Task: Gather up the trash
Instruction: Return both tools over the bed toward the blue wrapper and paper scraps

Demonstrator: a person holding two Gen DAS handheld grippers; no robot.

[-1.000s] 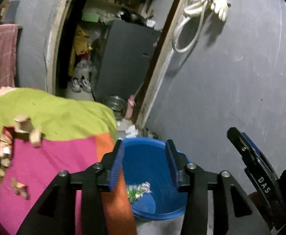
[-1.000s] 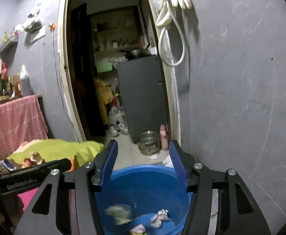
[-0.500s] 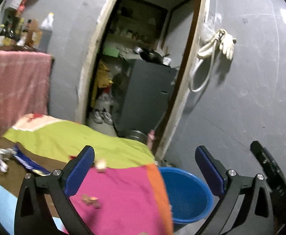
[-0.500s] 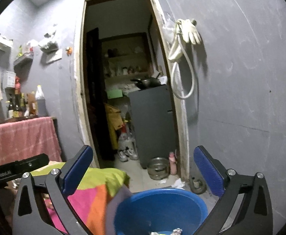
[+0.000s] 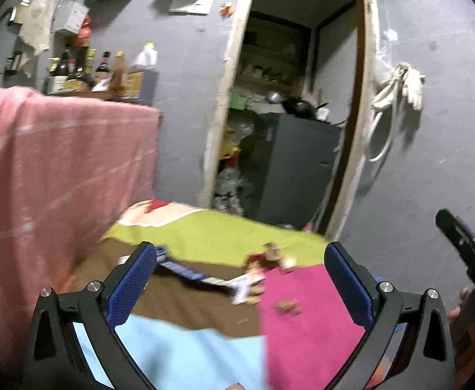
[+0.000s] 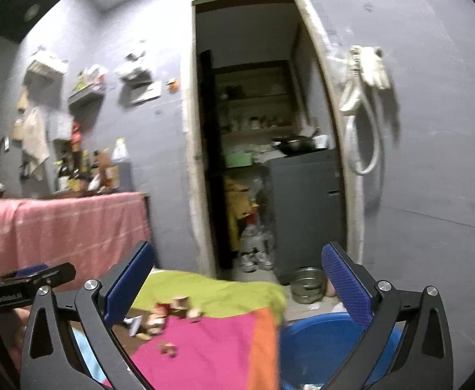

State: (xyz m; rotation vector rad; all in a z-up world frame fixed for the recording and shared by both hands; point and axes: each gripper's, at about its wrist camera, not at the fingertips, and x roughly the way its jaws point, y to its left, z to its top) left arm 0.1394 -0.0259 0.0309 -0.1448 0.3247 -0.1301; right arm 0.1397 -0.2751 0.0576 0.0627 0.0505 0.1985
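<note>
Over the patchwork cloth (image 5: 302,325) covering the desk, both tongs are hanging spread as wide as they go, with nothing between the pads. The left tongs (image 5: 240,289) are facing a scatter of trash: a dark blue-and-white wrapper (image 5: 188,271), a small heap of crumpled scraps (image 5: 263,263) at the seam of the green and pink panels, and a few brown crumbs (image 5: 287,306) on the pink. The right tongs (image 6: 237,286) are looking across the same heap (image 6: 169,312), with the blue bucket (image 6: 315,347) low on the right, just beside the cloth's orange edge.

Risks, as I judge them: both views are smearing, so a hurried reach could be landing short and pinching cloth instead of a scrap. The crumbs are small and flat, and wide pads may be sliding over them or flicking them off the edge. The two tongs are aiming at one heap, so they could be knocking into each other.

Against a second ago, the jaws of both have just been opening from a half-closed set. Both views were then looking down into the bucket; now they are sitting higher and turned leftward toward the cloth.
</note>
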